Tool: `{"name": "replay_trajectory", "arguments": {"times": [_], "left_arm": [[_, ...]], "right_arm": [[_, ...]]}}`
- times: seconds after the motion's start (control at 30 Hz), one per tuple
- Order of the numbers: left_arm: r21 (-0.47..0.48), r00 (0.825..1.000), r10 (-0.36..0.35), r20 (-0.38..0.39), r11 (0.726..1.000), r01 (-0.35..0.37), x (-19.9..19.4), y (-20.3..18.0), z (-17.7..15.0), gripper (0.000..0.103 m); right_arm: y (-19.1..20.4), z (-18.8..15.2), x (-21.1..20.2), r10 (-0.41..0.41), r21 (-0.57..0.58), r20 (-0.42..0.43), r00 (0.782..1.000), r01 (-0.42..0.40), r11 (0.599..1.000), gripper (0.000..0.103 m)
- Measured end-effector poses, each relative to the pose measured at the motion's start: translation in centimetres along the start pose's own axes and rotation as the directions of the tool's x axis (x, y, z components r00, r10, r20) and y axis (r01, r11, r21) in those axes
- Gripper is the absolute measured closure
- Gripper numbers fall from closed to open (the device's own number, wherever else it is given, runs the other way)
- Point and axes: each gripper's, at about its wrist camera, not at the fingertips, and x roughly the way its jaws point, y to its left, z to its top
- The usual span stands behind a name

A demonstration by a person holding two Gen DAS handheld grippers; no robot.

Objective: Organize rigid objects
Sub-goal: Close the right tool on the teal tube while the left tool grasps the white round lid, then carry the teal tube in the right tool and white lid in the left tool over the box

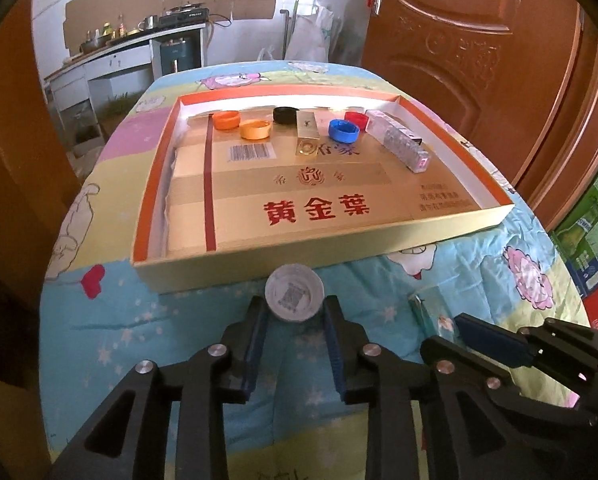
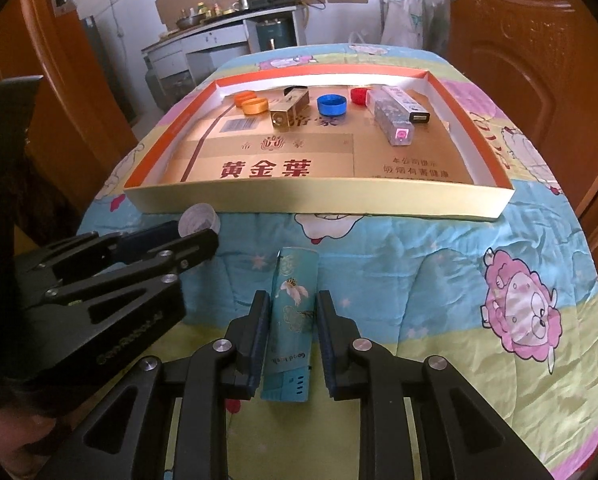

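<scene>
A white bottle cap [image 1: 294, 294] lies on the quilt just in front of the shallow cardboard tray [image 1: 339, 248]. My left gripper [image 1: 295, 309] is open, and the cap sits between its fingertips. My right gripper [image 2: 293, 300] is shut on a teal lighter [image 2: 297, 276] that lies lengthwise on the quilt. Along the far side of the tray are an orange cap [image 1: 226, 120], a yellow cap [image 1: 255, 129], a black cap [image 1: 285, 115], a gold lighter [image 1: 307, 132], a blue cap [image 1: 343, 130], a red cap [image 1: 355, 117] and a clear lighter [image 1: 399, 140].
The cartoon-print quilt [image 2: 439, 280] covers a small table and falls away on all sides. A brown door [image 1: 479, 40] stands at the right, with stacked cartons [image 1: 595, 240] below it. A kitchen counter [image 1: 119, 52] is far behind.
</scene>
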Motion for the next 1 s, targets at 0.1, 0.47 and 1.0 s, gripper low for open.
{"name": "replay_trajectory", "arguments": {"times": [0.1, 0.47, 1.0], "left_arm": [[0.016, 1.0, 0.017, -0.003, 1.0, -0.016, 0.5, -0.4, 0.5, 0.073], [-0.036, 1.0, -0.011, 0.013, 0.999, 0.011, 0.4, 0.2, 0.7, 0.073], [-0.053, 0.993, -0.019, 0.115, 0.998, 0.025, -4.3, -0.2, 2.6, 0.072]], "right_arm": [[-0.3, 0.1, 0.1, 0.011, 0.008, 0.001, 1.0, -0.011, 1.0, 0.079], [-1.1, 0.5, 0.2, 0.025, 0.001, 0.007, 1.0, -0.025, 1.0, 0.079], [-1.4, 3.6, -3.4, 0.051, -0.021, 0.104, 0.993, -0.05, 0.999, 0.08]]}}
